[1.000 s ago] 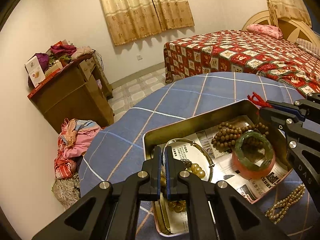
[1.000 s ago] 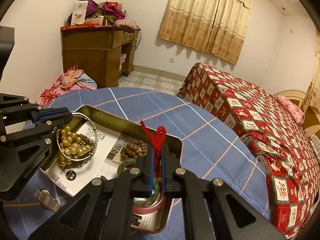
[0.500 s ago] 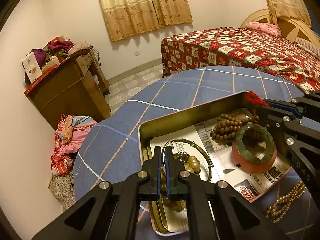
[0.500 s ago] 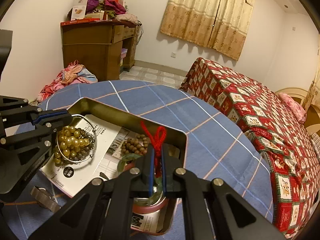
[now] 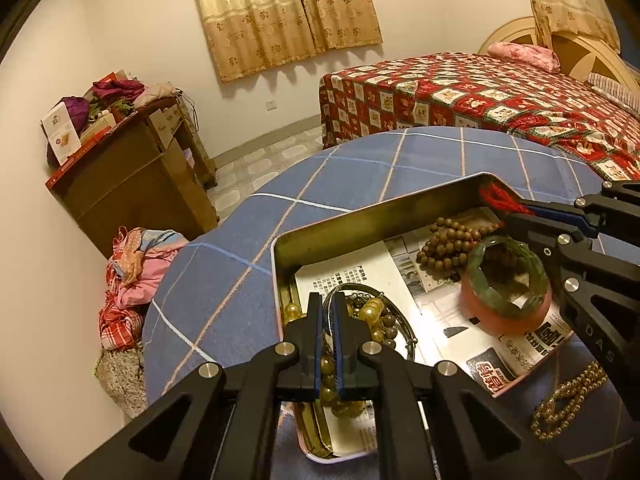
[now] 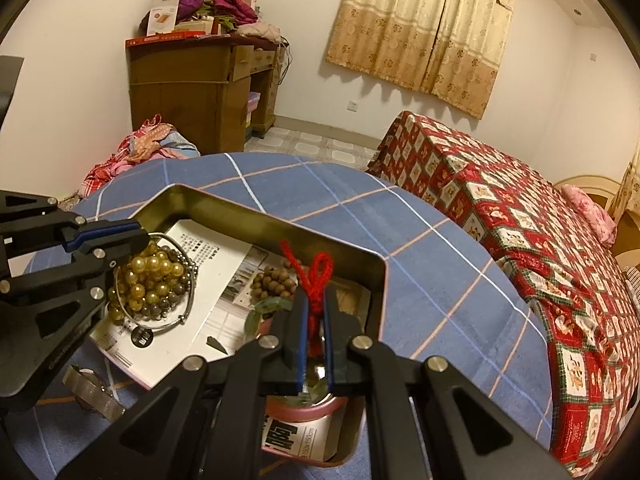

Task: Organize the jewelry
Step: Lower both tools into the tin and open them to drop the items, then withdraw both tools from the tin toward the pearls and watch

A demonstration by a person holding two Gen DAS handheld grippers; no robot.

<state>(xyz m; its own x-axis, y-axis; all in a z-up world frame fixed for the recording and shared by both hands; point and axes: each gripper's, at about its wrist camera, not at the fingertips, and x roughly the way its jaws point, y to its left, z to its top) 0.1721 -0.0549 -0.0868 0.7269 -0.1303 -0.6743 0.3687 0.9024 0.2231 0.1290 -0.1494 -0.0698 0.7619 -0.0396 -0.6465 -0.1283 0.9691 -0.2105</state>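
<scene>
A shallow metal tray point(image 5: 360, 216) lined with newspaper sits on the blue checked table. My left gripper point(image 5: 328, 308) is shut on a thin silver bangle point(image 5: 394, 304) lying over yellow beads point(image 6: 152, 276) at the tray's left end. My right gripper point(image 6: 315, 304) is shut on a red cord point(image 6: 316, 272) above the tray's far right corner; a glassy piece hangs between the fingers. Brown wooden beads point(image 5: 452, 240) and a green bangle point(image 5: 506, 276) on a pink ring lie in the tray.
A pearl strand point(image 5: 568, 396) lies on the cloth just outside the tray's near right side. A metal watch point(image 6: 90, 390) lies on the cloth near the tray's left end. A bed point(image 5: 500, 92) and a wooden desk point(image 5: 132, 176) stand beyond the table.
Both grippers have lowered towards the tray. The left one now sits over the bead pile with the silver bangle between its fingers. The right still holds the red cord.
</scene>
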